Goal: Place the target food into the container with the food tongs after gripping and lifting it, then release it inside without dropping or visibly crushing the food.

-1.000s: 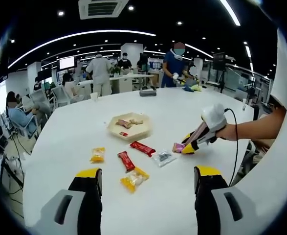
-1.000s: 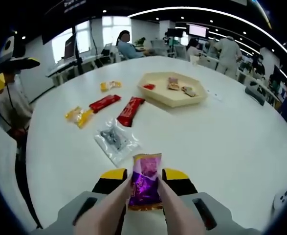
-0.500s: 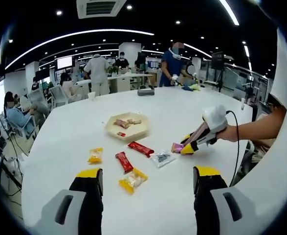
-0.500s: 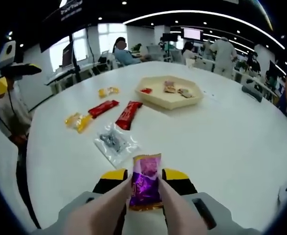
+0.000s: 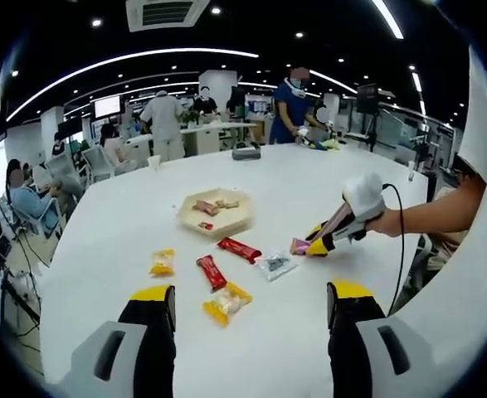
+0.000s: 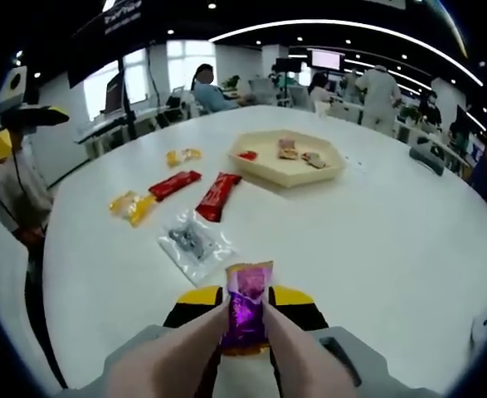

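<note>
A purple snack packet (image 6: 245,308) is pinched between the pink tongs held in my right gripper (image 6: 245,308), lifted a little above the white table (image 6: 392,215). The same packet (image 5: 299,245) and right gripper (image 5: 314,246) show in the left gripper view, at the right, with a hand behind them. The beige hexagonal tray (image 6: 286,162) (image 5: 210,214) sits farther off with a few snacks in it. My left gripper (image 5: 247,303) stands open over the table's near edge, holding nothing.
Loose packets lie between me and the tray: two red bars (image 6: 215,195) (image 6: 175,183), a clear packet with dark contents (image 6: 193,240), and yellow ones (image 6: 132,204) (image 6: 182,155). People stand and sit around far tables (image 5: 195,131).
The right gripper has shifted slightly with the purple packet still held; the packet looks narrower, turned a bit. The left gripper view has barely moved.
</note>
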A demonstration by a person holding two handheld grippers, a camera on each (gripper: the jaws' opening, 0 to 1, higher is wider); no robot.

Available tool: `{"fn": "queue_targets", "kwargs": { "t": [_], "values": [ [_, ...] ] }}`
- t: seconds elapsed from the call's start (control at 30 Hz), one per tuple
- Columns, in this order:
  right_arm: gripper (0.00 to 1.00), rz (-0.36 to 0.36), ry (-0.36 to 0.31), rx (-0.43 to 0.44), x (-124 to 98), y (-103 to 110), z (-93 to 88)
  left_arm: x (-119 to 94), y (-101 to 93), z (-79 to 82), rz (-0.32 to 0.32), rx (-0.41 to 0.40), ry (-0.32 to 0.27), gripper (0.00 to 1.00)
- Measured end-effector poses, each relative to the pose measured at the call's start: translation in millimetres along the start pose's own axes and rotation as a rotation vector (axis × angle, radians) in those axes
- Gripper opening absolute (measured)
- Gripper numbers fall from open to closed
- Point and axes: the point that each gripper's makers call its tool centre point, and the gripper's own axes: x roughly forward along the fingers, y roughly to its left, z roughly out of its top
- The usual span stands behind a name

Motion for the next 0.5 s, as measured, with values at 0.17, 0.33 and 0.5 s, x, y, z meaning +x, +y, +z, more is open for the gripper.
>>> {"fn": "queue_targets", "kwargs": {
  "t": [0.17,0.33,0.5],
  "values": [
    [0.21,-0.023,-0.055,0.079,-10,-2,14.4,-3,3.2,0.0,0.007,0.009,-0.002,0.74],
    [0.21,-0.032,-0.080,0.070,-20,4,24.7,-4,9.5,2.0,0.014,0.000,-0.020,0.74],
    [0.21,-0.055,-0.111,0.086,-34,11,36.7,-5,14.1,-1.0,-0.056,0.080,0.001,0.74]
  ]
}}
